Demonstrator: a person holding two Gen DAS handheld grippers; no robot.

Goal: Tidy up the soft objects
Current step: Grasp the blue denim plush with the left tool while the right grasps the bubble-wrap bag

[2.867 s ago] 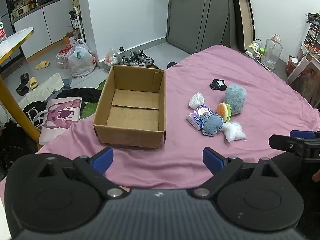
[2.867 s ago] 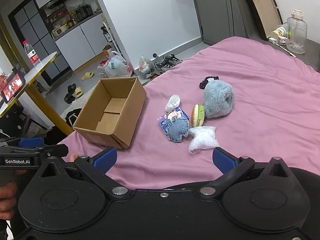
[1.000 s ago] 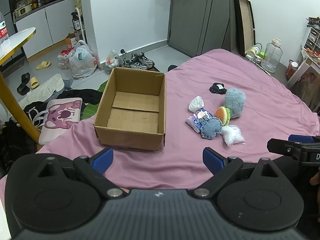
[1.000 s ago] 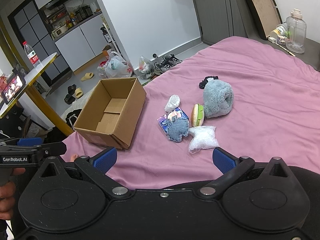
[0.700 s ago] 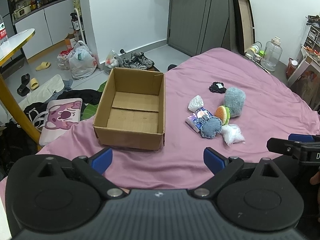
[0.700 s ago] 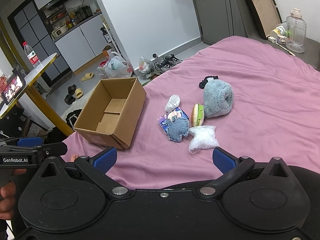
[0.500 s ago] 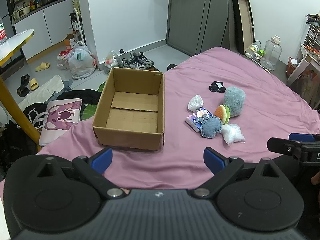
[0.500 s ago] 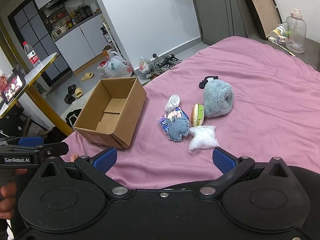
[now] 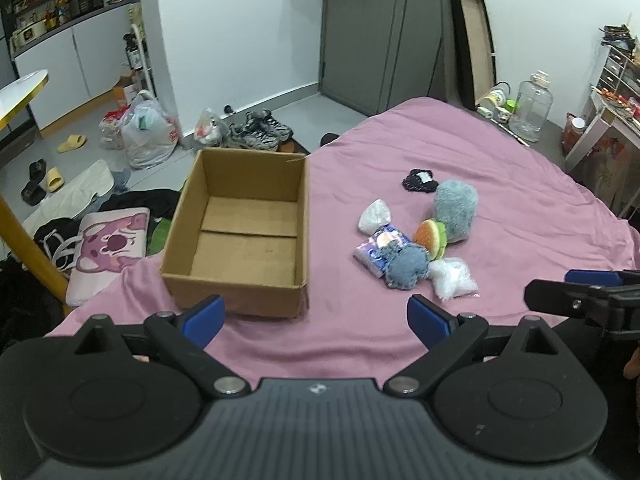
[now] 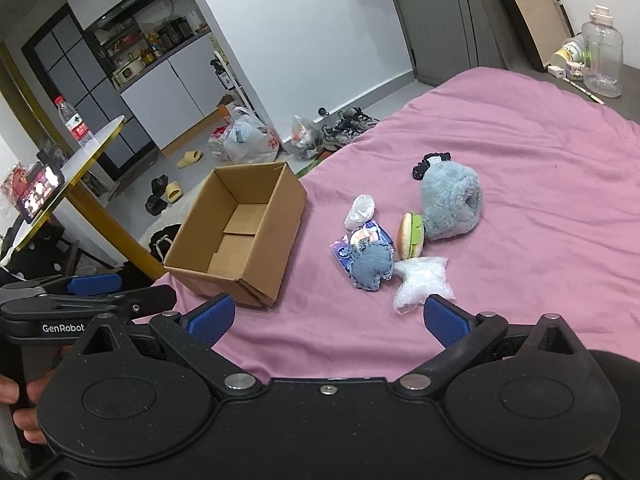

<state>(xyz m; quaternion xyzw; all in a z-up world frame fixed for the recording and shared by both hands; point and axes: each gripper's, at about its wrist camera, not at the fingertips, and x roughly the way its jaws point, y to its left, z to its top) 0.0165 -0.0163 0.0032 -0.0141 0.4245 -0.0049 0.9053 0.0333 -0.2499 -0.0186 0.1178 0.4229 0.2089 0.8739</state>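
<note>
An open, empty cardboard box (image 9: 244,236) (image 10: 240,236) stands on the pink bedspread (image 9: 500,184). To its right lies a cluster of soft things: a grey-blue fluffy plush (image 9: 456,210) (image 10: 452,204), a burger toy (image 9: 431,238) (image 10: 411,234), a denim-blue pouch (image 9: 404,266) (image 10: 370,266), a blue printed packet (image 9: 374,246), two clear plastic bags (image 9: 452,278) (image 9: 374,216) and a black item (image 9: 419,180). My left gripper (image 9: 316,318) is open and empty, in front of the box. My right gripper (image 10: 328,316) is open and empty, short of the cluster.
The bed's left edge drops to a floor with clothes, a pink cushion (image 9: 110,246), slippers, shoes (image 9: 260,134) and plastic bags (image 9: 146,136). A yellow-legged table (image 10: 76,184) stands to the left. A water jug (image 9: 530,110) stands beyond the bed.
Both grippers stay open and empty. The left view has crept slightly forward; the right view is almost unchanged.
</note>
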